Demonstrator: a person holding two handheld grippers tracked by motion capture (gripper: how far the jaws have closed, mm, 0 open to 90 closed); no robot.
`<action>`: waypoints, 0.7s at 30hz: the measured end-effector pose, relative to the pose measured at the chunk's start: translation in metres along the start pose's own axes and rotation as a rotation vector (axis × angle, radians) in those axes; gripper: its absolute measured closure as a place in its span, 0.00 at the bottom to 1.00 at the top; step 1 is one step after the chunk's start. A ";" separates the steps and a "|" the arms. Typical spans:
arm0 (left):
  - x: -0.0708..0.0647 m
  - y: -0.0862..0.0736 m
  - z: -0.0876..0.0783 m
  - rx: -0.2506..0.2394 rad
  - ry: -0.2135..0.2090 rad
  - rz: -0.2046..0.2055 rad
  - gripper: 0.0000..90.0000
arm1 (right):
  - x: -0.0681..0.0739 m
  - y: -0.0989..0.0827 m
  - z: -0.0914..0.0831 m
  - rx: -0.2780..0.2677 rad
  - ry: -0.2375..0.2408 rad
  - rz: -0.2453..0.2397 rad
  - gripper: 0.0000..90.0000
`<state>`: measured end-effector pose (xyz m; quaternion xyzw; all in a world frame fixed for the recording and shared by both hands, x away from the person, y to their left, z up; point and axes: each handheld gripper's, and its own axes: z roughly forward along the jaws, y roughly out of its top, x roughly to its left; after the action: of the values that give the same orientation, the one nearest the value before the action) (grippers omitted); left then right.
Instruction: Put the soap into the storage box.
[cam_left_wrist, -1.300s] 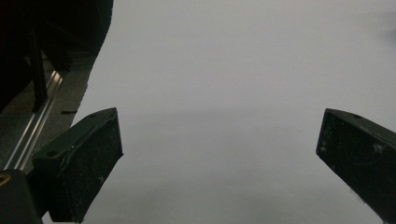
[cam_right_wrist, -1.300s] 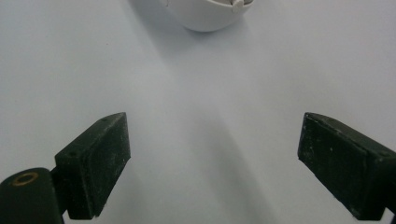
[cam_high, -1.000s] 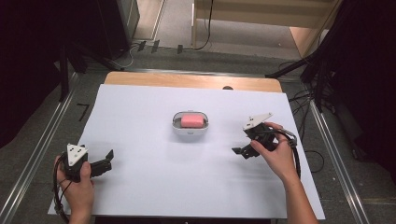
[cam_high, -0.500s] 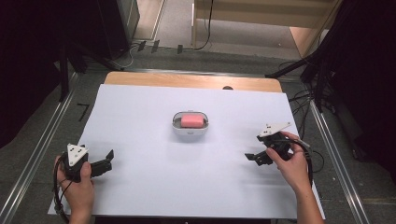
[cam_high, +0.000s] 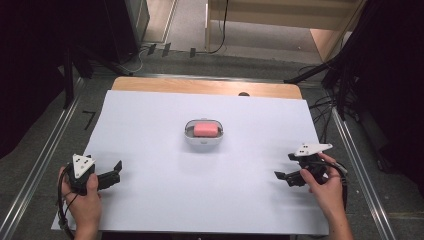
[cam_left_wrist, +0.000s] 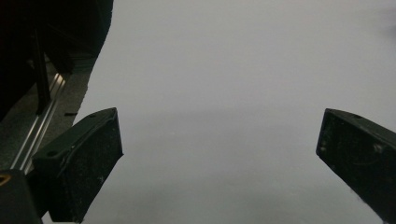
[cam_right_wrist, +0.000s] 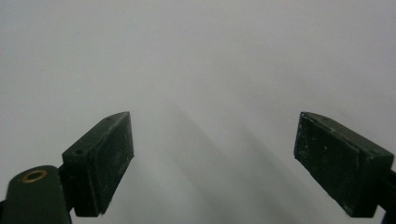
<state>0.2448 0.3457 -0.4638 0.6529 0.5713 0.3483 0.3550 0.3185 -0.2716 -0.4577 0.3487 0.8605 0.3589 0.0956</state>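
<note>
White table sheet (cam_high: 200, 195) under right gripper (cam_high: 286, 176), wide open, empty.

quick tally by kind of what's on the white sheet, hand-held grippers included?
Pink block: 1
White dish holding it: 1
Hand-held grippers: 2, the left gripper and the right gripper, both with jaws open and holding nothing
Total: 4

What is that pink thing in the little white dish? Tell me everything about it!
The pink rounded block looks like a soap bar or sponge: smooth, soft-edged, plain pink, in one piece. It lies flat inside the small white oval dish and touches only that. The dish sits mid-table on the white sheet. Both claws are far from it.
</note>
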 end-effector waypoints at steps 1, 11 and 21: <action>0.000 0.000 0.000 0.000 0.000 0.000 0.01 | 0.000 -0.003 -0.001 -0.009 -0.002 0.010 0.14; 0.000 0.000 0.000 0.000 0.003 0.003 0.01 | -0.005 -0.033 -0.019 -0.125 -0.017 0.093 0.14; 0.000 0.000 0.000 -0.001 0.002 0.004 0.01 | -0.005 -0.065 -0.036 -0.213 -0.043 0.160 0.14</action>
<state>0.2444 0.3456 -0.4637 0.6536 0.5702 0.3498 0.3541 0.2726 -0.3273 -0.4771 0.4119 0.7847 0.4470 0.1215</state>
